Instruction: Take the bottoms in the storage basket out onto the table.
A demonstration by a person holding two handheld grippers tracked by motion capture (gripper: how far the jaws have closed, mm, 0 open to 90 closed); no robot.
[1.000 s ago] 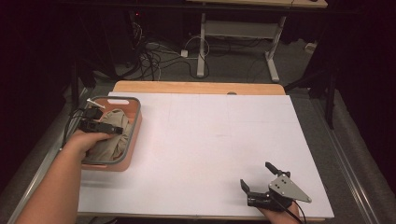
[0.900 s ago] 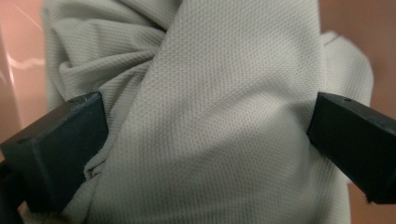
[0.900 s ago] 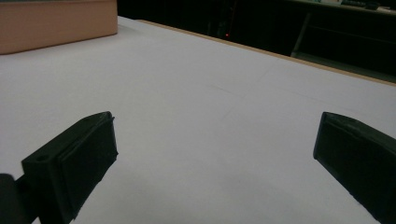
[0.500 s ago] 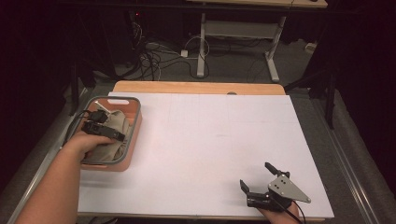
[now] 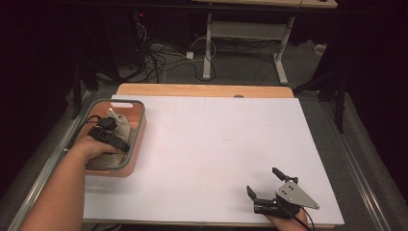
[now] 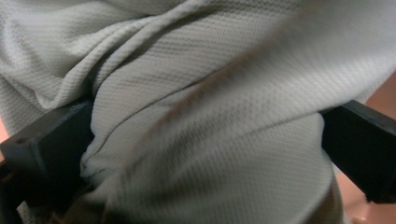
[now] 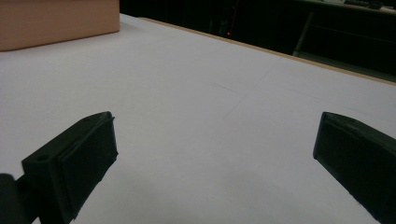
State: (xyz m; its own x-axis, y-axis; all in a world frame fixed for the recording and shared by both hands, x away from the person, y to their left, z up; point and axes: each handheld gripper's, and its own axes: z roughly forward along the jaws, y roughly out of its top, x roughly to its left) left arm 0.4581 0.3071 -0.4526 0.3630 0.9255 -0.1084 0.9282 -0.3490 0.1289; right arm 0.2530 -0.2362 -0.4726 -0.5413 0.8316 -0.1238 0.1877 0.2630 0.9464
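At the left of the frame, pale cloth (image 5: 121, 129) is being pinched between the left gripper's (image 5: 107, 131) jaws inside the orange-walled bin (image 5: 139, 126), while the right gripper (image 5: 269, 185), jaws spread wide and empty, is being rested at lower right, the white tabletop (image 5: 216, 144) lying open between.

My left gripper (image 5: 111, 136): matt black plastic, its jaws pressed into a pale grey-green cloth (image 6: 210, 121) of fine, waffle-like knit, soft and creased, without sheen. The bin (image 5: 137, 144) around it: smooth plastic, salmon walls under a grey rim, faintly satin. My right gripper (image 5: 267, 185): the same matt black plastic with flat, dull pads (image 7: 86, 158); a brushed grey metal plate on top. The table (image 5: 216, 144): a smooth, matt white sheet, paper-like, edged at the far side by light, bare wood.
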